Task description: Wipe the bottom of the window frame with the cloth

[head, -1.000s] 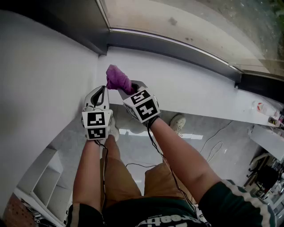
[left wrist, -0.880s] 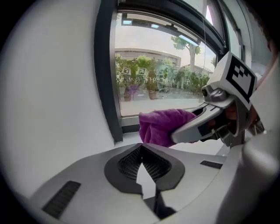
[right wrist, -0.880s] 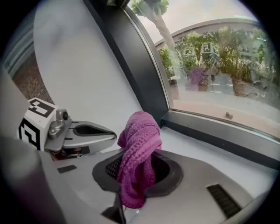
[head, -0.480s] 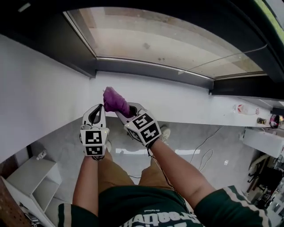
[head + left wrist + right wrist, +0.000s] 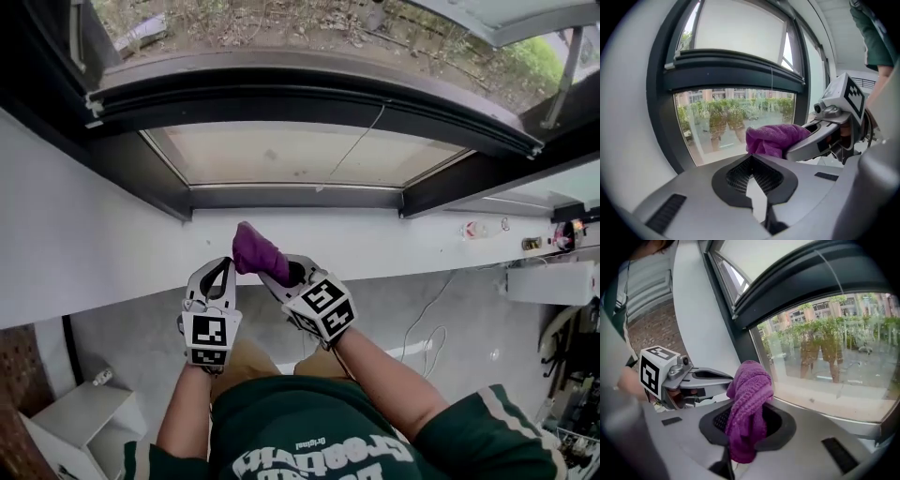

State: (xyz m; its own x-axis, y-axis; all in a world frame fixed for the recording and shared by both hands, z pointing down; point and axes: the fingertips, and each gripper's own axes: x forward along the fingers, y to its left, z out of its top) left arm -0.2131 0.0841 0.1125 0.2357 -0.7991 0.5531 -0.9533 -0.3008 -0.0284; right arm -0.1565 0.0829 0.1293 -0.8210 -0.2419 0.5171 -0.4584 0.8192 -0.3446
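My right gripper [image 5: 278, 272] is clamped on the purple cloth [image 5: 253, 249]. A wad stands proud of the jaws, so I judge that soft, nubbly terry rather than hard plastic will meet the frame first. The cloth hangs short of the dark, smooth bottom rail of the window frame [image 5: 295, 197], over the white ledge [image 5: 403, 236]. My left gripper [image 5: 222, 265] sits just beside it, jaws together and empty.

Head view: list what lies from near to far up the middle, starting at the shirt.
Going away: green shirt → right claw → purple cloth → white wall → bottom window frame → window glass.
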